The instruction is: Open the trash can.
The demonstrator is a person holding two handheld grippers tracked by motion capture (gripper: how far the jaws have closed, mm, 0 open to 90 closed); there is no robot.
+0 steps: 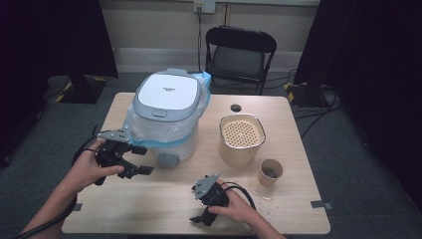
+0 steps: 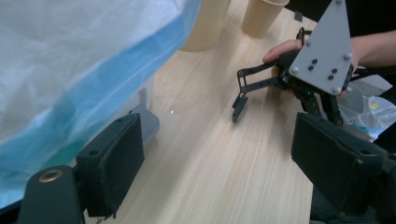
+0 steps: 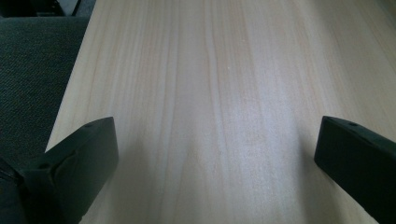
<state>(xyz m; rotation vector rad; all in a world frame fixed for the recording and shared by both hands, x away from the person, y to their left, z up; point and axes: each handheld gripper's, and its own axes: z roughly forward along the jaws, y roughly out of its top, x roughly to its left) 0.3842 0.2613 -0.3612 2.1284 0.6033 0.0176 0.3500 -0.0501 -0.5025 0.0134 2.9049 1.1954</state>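
A white bin [image 1: 171, 139] with a grey and white lid [image 1: 168, 92] stands at the table's back left, lined with a clear and blue plastic bag [image 2: 70, 70]. My left gripper [image 1: 144, 160] hovers just in front of the bin, beside its grey front tab [image 2: 148, 125]. Its jaws are open with nothing between them. Close to the table's front edge my right gripper [image 1: 199, 215] sits low. In the right gripper view [image 3: 215, 158] it is open over bare wood. From the left gripper view, the right gripper [image 2: 280, 109] shows its grey plate on top.
A beige canister [image 1: 241, 142] with a perforated lid stands right of the bin. A paper cup [image 1: 270, 173] is in front of it, with a crumpled clear wrapper [image 2: 369, 109] beside it. A black folding chair [image 1: 240, 55] stands behind the wooden table [image 1: 149, 199].
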